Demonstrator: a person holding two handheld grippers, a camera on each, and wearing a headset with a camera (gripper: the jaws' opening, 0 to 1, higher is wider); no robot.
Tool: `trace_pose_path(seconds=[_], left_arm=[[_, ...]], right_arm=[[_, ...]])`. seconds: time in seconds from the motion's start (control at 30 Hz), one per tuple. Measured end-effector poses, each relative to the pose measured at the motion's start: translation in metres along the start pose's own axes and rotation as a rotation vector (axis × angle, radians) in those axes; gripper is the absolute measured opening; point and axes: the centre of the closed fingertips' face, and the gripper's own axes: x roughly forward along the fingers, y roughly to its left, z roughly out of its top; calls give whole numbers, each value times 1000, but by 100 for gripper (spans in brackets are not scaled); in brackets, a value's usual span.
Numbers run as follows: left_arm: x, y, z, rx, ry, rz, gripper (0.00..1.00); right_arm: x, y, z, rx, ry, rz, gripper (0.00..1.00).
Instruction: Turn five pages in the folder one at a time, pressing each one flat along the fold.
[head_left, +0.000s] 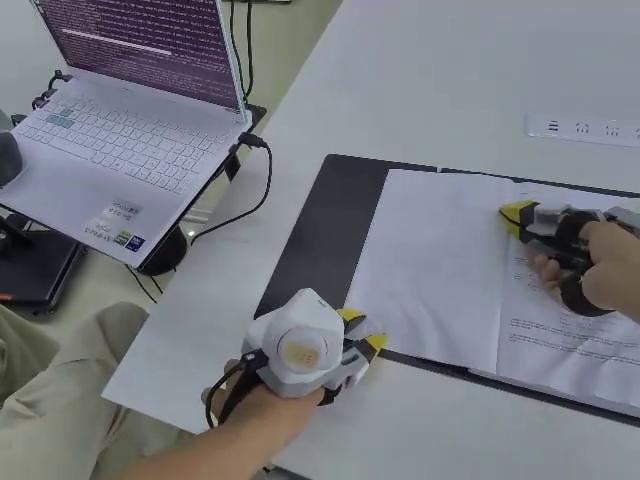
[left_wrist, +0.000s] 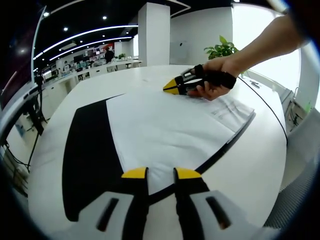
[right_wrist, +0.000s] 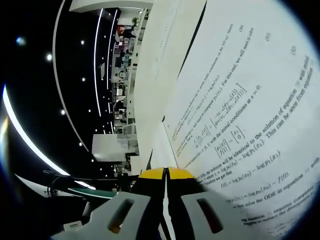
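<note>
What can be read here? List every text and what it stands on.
"identical to the solution of equation": on the printed page.
"This can be seen from equation": same page, the next line.
Text on the laptop screen and the laptop stickers: too small to read.

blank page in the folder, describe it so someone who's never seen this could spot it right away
On the white workbench lies an open black folder. Seen from the head view, the blank page is the large white sheet lying beside the folder's bare black inner cover. Unlike the printed page on its other side, it carries no text.
</note>
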Motion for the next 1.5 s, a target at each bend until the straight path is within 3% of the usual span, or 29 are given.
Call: trace_pose_path(seconds=[0.67,0.8,1.3,1.5], left_arm=[[0,2,-3,7,13,0,19],[0,2,-4,7,13,0,19],[-2,2,-6,-1,18,4,18],[-2,2,-5,-7,13,7,18]], right_arm=[[-32,-11,-42,26,70,16,0],[-39,-15,-57,8,115,14,0],[-74,-37,-98,-2,162,3,0],[-87,-54,-109,-5,190,-3,0]])
